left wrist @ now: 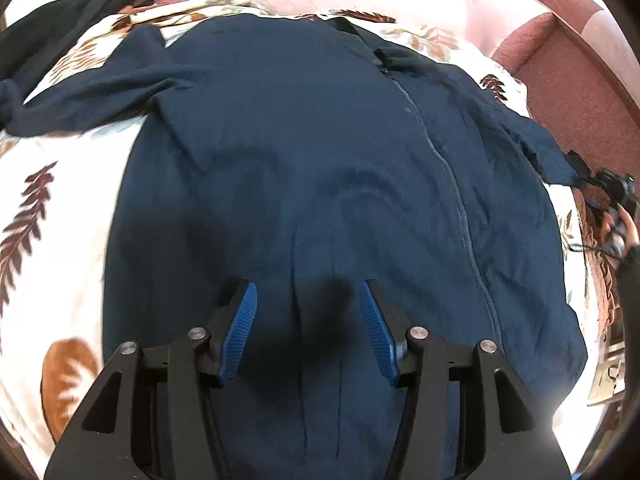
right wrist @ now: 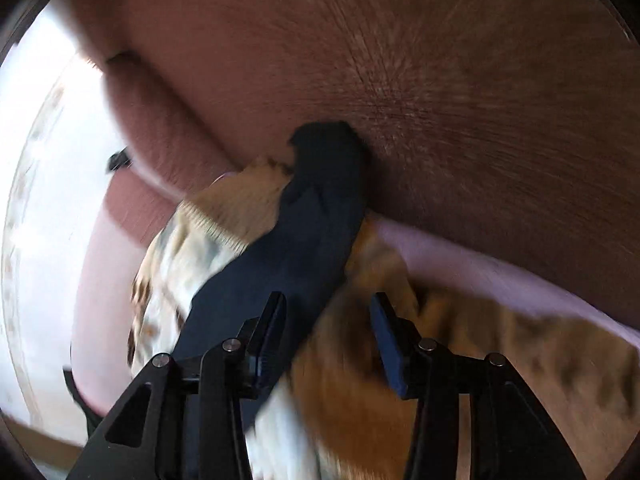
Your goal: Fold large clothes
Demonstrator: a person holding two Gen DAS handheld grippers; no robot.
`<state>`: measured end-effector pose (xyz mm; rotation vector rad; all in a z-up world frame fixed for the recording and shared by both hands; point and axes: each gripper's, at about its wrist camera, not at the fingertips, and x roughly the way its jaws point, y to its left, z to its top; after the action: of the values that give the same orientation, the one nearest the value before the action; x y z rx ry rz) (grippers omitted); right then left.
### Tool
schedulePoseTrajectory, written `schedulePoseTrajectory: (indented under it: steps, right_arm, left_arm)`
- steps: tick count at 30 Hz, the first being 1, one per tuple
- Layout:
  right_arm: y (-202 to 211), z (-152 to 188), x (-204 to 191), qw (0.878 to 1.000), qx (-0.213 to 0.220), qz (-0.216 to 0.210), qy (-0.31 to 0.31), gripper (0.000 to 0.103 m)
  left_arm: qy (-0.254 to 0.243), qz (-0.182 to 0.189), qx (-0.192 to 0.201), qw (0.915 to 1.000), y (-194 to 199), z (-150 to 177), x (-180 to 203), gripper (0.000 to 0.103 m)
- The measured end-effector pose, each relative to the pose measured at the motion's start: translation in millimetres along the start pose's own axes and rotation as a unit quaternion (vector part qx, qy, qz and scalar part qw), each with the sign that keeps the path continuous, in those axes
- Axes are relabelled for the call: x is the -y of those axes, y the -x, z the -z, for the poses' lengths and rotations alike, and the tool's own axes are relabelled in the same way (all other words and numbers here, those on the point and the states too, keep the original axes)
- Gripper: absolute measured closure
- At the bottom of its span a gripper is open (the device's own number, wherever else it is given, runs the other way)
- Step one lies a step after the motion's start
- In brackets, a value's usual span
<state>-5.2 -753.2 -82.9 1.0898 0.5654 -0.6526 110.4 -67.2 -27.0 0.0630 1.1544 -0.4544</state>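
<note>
Where navy shirt [left wrist: 320, 152] spreads (soft, creased).

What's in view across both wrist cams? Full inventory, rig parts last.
navy garment: 1, dark blue, zip down its front, spread flat on the cover, sleeves out to both sides
sleeve: 1, dark blue, the garment's, lying over the cover's edge ahead of the right gripper
leaf-print cover: 1, white with brown and orange leaves, under the garment
black cloth: 1, black, far left corner beyond the cover
carpet: 1, reddish-brown, floor to the right
left gripper: 1, black with blue pads, jaws open, above the garment's lower middle
right gripper: 1, black, jaws open, at the sleeve; view blurred
</note>
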Motion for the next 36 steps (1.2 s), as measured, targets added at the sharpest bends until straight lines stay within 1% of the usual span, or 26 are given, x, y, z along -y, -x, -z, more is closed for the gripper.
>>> schedulePoseTrajectory:
  steps: [2, 3, 4, 6, 8, 9, 11, 12, 13, 15, 16, 20, 24, 25, 26, 28, 34, 35, 36]
  right_arm:
    - [-20, -5, -3, 1.0, 0.01, 0.014, -0.007, 0.053]
    - [-29, -2, -6, 1.0, 0.014, 0.017, -0.009, 0.053]
    - [-39, -6, -6, 1.0, 0.017, 0.018, -0.012, 0.053]
    - [-45, -12, -7, 0.999, 0.033, 0.019, -0.012, 0.055]
    - [-45, -16, -10, 0.999, 0.049, 0.02, 0.002, 0.08]
    - [-42, -19, -13, 0.998, 0.052, 0.017, 0.01, 0.097]
    - [-29, -20, -24, 0.997, 0.068, 0.006, 0.028, 0.097]
    - [-21, -18, -32, 0.996, 0.077, -0.006, 0.042, 0.098]
    - [-12, -15, -44, 0.995, 0.081, -0.018, 0.061, 0.098]
    - [1, -4, -70, 0.992, 0.076, -0.039, 0.093, 0.098]
    - [5, 4, -84, 0.991, 0.066, -0.052, 0.107, 0.098]
    - [20, 49, -147, 0.98, 0.028, -0.097, 0.172, 0.098]
    - [25, 106, -213, 0.963, -0.014, -0.145, 0.226, 0.098]
    - [24, 126, -231, 0.957, -0.03, -0.159, 0.24, 0.098]
    - [23, 139, -242, 0.953, -0.039, -0.166, 0.25, 0.098]
    - [19, 178, -272, 0.941, -0.068, -0.181, 0.277, 0.098]
    - [15, 287, -329, 0.905, -0.134, -0.204, 0.348, 0.098]
    - [12, 299, -333, 0.901, -0.142, -0.206, 0.355, 0.098]
    - [11, 318, -341, 0.894, -0.152, -0.208, 0.367, 0.098]
  left_arm:
    - [-0.008, 0.002, 0.001, 1.0, -6, -9, 6, 0.051]
    - [-0.011, 0.005, 0.003, 0.9999, -9, -15, 8, 0.051]
    - [-0.013, 0.007, 0.005, 0.9999, -10, -19, 10, 0.051]
    - [-0.015, 0.01, 0.011, 0.9998, -14, -29, 11, 0.051]
    - [-0.016, 0.008, 0.02, 0.9996, -18, -45, 10, 0.051]
    - [-0.013, 0.006, 0.027, 0.9995, -19, -53, 7, 0.051]
    - [0.008, -0.001, 0.042, 0.9991, -21, -71, -4, 0.046]
    - [0.021, -0.019, 0.041, 0.9988, -25, -81, -11, 0.046]
    - [0.028, -0.03, 0.04, 0.9984, -27, -86, -15, 0.046]
    - [0.045, -0.048, 0.034, 0.9972, -34, -97, -25, 0.046]
    - [0.056, -0.047, 0.031, 0.9968, -37, -100, -31, 0.046]
    - [0.085, -0.02, 0.033, 0.9956, -41, -96, -47, 0.046]
    - [0.1, -0.005, 0.026, 0.9946, -41, -96, -59, 0.046]
    - [0.106, 0.005, 0.029, 0.9939, -37, -96, -62, 0.046]
    - [0.111, 0.013, 0.034, 0.9931, -31, -97, -66, 0.046]
    - [0.116, 0.015, 0.046, 0.9921, -24, -96, -72, 0.046]
    - [0.139, 0.024, 0.05, 0.9888, -14, -97, -97, 0.046]
    - [0.141, 0.025, 0.05, 0.9884, -13, -96, -101, 0.046]
    - [0.144, 0.026, 0.051, 0.9879, -11, -96, -105, 0.046]
